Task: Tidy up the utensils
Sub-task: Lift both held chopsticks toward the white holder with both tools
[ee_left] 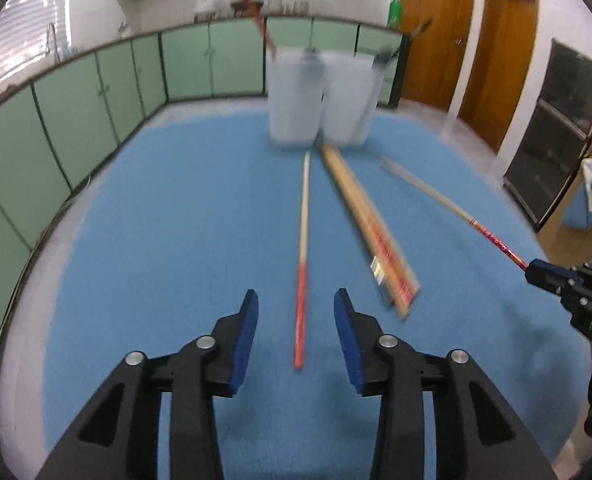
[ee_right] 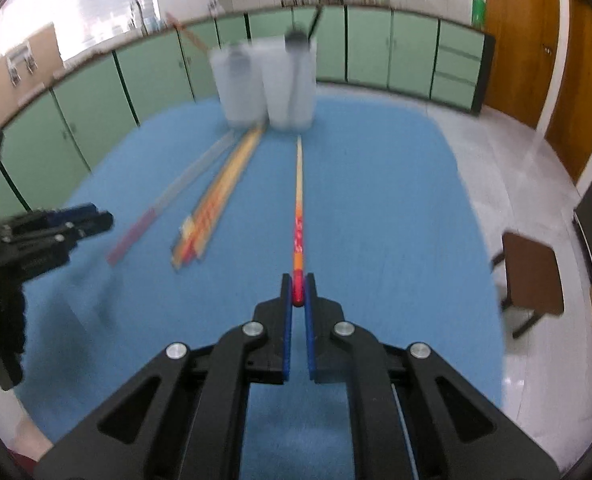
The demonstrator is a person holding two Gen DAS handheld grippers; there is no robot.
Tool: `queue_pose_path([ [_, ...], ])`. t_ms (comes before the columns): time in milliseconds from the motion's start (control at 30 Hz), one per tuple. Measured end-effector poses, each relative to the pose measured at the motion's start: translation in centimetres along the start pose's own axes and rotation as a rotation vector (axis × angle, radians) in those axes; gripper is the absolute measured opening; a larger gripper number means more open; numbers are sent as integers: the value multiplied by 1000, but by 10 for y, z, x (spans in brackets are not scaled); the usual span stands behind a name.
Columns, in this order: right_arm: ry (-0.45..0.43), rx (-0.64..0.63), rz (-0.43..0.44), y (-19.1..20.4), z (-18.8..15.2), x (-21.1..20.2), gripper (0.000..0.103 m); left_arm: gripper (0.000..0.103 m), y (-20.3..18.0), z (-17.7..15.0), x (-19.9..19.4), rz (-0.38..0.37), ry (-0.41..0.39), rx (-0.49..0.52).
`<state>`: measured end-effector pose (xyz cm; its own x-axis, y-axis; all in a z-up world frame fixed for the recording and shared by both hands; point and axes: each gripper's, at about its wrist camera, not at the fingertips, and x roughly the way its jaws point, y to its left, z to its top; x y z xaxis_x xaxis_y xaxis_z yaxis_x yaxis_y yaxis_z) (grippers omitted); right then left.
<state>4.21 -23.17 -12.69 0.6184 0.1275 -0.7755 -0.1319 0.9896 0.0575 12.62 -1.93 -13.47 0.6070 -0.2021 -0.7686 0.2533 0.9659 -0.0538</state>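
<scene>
My left gripper [ee_left: 296, 300] is open low over the blue table [ee_left: 167, 240]. A pale chopstick with a red end [ee_left: 304, 208] lies on the cloth between its jaws, which do not touch it. My right gripper [ee_right: 298, 292] is shut on the red end of a second chopstick [ee_right: 299, 184] whose far tip points toward two translucent white cups [ee_right: 239, 84] [ee_right: 291, 84]. In the left wrist view the right gripper [ee_left: 536, 270] enters from the right with that chopstick [ee_left: 448, 204]. A bundle of chopsticks [ee_left: 370, 232] [ee_right: 215, 200] lies between the two loose ones. The cups [ee_left: 296, 96] [ee_left: 350, 100] hold several utensils.
Green cabinets [ee_left: 95, 92] run along the far and left walls, and wooden doors [ee_left: 504, 60] stand at the right. A brown stool [ee_right: 532, 276] sits beside the table's right edge. My left gripper [ee_right: 95, 216] shows at the left of the right wrist view.
</scene>
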Motion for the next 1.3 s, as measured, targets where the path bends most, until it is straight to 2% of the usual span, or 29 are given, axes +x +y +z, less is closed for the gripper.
queue_pose_path([
  [133, 32, 28, 9, 2, -14, 26, 5, 41, 1, -19, 19, 7, 50, -12],
  [267, 8, 34, 7, 4, -13, 30, 5, 38, -4, -20, 22, 26, 28, 5],
  [300, 9, 40, 8, 4, -12, 31, 5, 24, -5, -21, 23, 29, 22, 2],
  [367, 8, 47, 15, 3, -12, 33, 5, 7, -6, -19, 26, 15, 18, 6],
  [500, 5, 54, 20, 1, -12, 32, 7, 6, -11, -19, 26, 25, 9, 16],
  [567, 2, 56, 27, 0, -13, 32, 14, 6, -9, -17, 26, 17, 8, 2],
  [633, 0, 59, 32, 0, -12, 33, 15, 6, -7, -16, 22, 4, 2, -19],
  [733, 2, 61, 33, -1, -8, 35, 5, 6, -9, -10, 13, -2, -20, -24],
  [867, -17, 68, 45, -4, -3, 27, 5, 6, -11, 0, -9, -8, -61, -16],
  [1133, -184, 31, 57, -6, 39, -32, 5, 6, -13, 43, -73, -18, -209, 24],
  [1300, -249, 15, 58, -7, 59, -53, 5, 6, -11, 55, -82, -41, -200, 30],
])
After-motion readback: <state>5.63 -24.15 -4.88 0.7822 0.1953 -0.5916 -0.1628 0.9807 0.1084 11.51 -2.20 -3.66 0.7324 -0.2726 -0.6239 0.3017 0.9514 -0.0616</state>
